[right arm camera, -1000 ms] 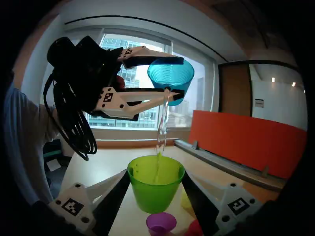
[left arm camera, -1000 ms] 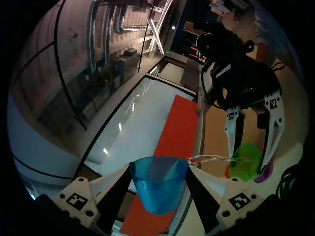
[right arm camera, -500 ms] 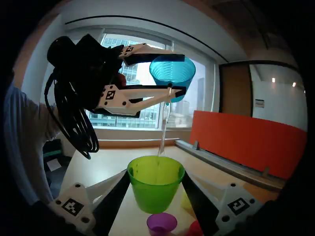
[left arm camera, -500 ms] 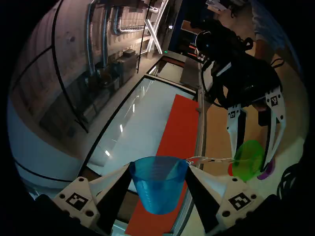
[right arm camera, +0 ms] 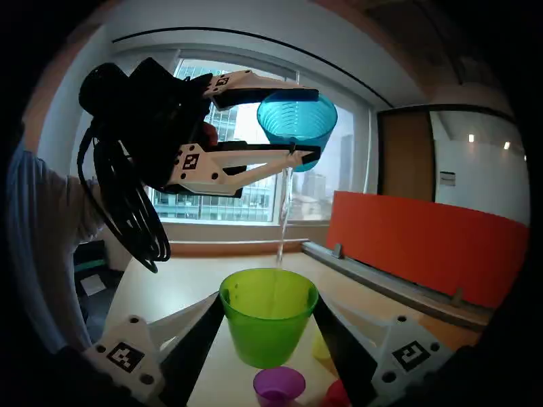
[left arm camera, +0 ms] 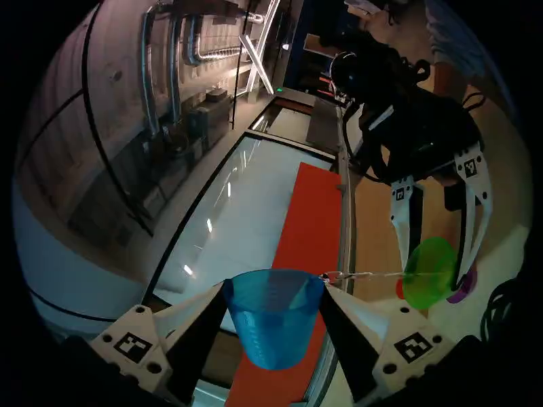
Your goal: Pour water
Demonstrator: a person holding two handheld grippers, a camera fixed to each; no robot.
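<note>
— Pouring from where?
— Left gripper [right arm camera: 311, 124], clamped on a tipped blue cup [right arm camera: 296, 119] at twelve o'clock; a thin water stream [right arm camera: 283, 224] drops into the green cup [right arm camera: 267, 329] pinched by the right gripper [right arm camera: 268, 302] at six.

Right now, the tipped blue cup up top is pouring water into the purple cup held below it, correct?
Not the purple one. The right gripper view shows the thin stream from the tipped blue cup falling into the green cup, which the right tool holds below it. The purple cup sits lower down, out of the stream.
</note>
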